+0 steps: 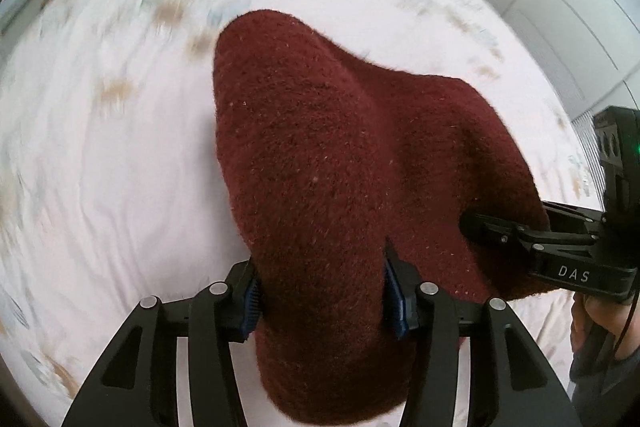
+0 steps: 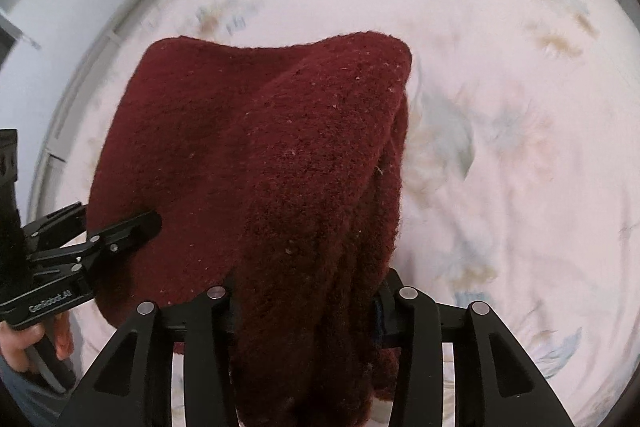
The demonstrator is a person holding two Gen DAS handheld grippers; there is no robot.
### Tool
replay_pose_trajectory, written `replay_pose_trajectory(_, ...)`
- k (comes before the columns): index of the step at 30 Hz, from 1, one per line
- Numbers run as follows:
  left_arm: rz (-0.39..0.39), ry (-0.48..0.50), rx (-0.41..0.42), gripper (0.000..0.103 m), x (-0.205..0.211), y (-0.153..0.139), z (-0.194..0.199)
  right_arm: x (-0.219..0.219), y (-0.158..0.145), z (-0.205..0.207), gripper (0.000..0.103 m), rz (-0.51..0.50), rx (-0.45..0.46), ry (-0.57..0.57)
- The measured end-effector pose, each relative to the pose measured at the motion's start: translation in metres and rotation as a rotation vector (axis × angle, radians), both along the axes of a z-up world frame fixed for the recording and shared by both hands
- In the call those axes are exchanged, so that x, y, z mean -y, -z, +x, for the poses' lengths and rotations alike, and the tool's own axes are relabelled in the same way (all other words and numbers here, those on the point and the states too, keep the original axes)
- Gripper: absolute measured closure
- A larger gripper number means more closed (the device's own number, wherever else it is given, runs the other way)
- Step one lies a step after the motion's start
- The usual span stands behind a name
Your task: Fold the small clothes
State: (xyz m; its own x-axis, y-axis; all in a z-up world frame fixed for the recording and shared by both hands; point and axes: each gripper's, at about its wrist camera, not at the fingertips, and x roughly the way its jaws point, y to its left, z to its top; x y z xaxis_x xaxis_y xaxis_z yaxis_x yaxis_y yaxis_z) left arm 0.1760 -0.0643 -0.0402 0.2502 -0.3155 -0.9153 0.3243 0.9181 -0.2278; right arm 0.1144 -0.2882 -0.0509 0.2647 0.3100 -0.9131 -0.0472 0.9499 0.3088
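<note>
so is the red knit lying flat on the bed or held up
Held up: the red knit hangs clamped in both the left gripper and right gripper, draping above the bed.

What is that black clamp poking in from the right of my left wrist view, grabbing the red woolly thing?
Observer: That is the right gripper. Its own camera shows its two fingers closed on a bunched part of the dark red knit garment.

Operator: Does my side look the same from over there?

Observer: Yes. The right wrist view shows the left gripper coming in from the left edge, its tip against the knit, with a bare hand gripping its handle.

Operator: Anything under the cloth on that side?

Observer: On the pale bedsheet, just right of the garment, the right wrist view shows a large grey-blue printed patch, blurred, which your view lacks.
</note>
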Motion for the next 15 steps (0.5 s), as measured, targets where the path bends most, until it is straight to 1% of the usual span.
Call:
replay_pose_trajectory(1,-0.008,-0.014,-0.013,0.052,-0.004,0.01,0.001,-0.002,0.005,0.0,0.049,-0.001,-0.001,0.006)
replay_pose_trajectory(3,-0.026,-0.032,0.002,0.041,-0.008,0.019,-0.002,0.001,0.008,0.001,0.043,0.01,0.006,0.025)
replay_pose_trajectory(5,-0.036,-0.039,0.0,0.038,-0.009,0.021,-0.003,0.01,0.009,0.001,0.038,0.019,0.002,0.029)
replay_pose_trajectory(7,-0.031,-0.038,-0.007,0.037,-0.014,0.019,-0.004,0.014,0.003,0.004,0.024,-0.011,0.015,0.033)
replay_pose_trajectory(8,-0.022,-0.044,-0.014,0.035,-0.013,0.016,-0.003,0.009,-0.002,0.007,0.023,-0.027,0.03,0.035)
replay_pose_trajectory(9,-0.016,-0.049,-0.017,0.033,-0.015,0.015,-0.001,0.014,-0.008,0.004,0.022,-0.034,0.046,0.034)
replay_pose_trajectory(10,-0.013,-0.05,-0.01,0.033,-0.015,0.011,-0.003,0.026,-0.012,-0.013,0.022,-0.042,0.059,0.032)
replay_pose_trajectory(11,-0.011,-0.049,0.002,0.029,-0.018,0.006,-0.004,0.028,-0.015,-0.016,0.022,-0.054,0.068,0.031)
replay_pose_trajectory(12,-0.004,-0.051,0.018,0.016,-0.02,0.002,-0.007,0.028,-0.019,-0.02,0.02,-0.069,0.076,0.028)
replay_pose_trajectory(13,0.012,-0.055,0.03,0.008,-0.017,0.002,-0.003,0.026,-0.021,-0.023,0.019,-0.081,0.086,0.02)
replay_pose_trajectory(14,0.023,-0.055,0.045,0.001,-0.018,0.0,-0.005,0.028,-0.023,-0.027,0.019,-0.092,0.096,0.015)
replay_pose_trajectory(15,0.031,-0.056,0.059,0.001,-0.02,-0.002,-0.01,0.027,-0.024,-0.03,0.018,-0.103,0.105,0.015)
